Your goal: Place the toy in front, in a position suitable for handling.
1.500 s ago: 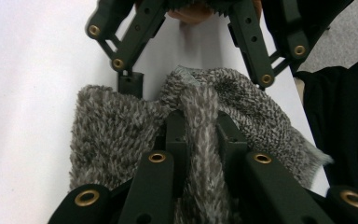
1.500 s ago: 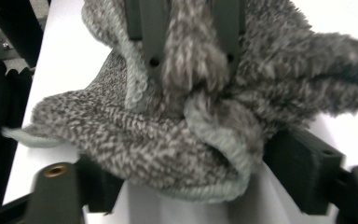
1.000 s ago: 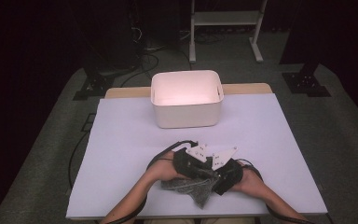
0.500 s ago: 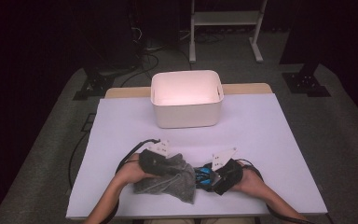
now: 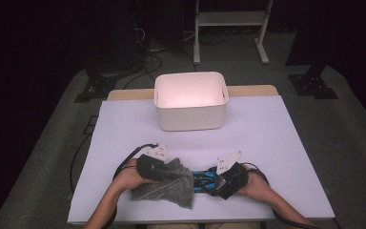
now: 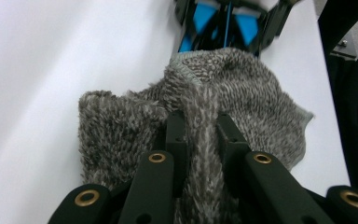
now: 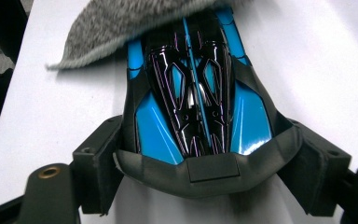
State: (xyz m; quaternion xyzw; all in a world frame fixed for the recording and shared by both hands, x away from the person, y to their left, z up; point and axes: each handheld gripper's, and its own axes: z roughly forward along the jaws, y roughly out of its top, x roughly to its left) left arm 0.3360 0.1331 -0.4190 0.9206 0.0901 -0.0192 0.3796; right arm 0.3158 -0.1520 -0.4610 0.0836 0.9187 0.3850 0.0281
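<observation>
Grey cloth in left tool

Grey cloth, blue-and-black toy car, white bin.

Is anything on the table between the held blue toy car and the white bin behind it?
Nothing visible. The right gripper grips the blue toy car near the table's front edge, the grey towel draped on its far end. Bare table lies between it and the white bin.

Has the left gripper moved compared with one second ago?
Yes. The left gripper went left, away from the right gripper, judged against the white bin.
</observation>
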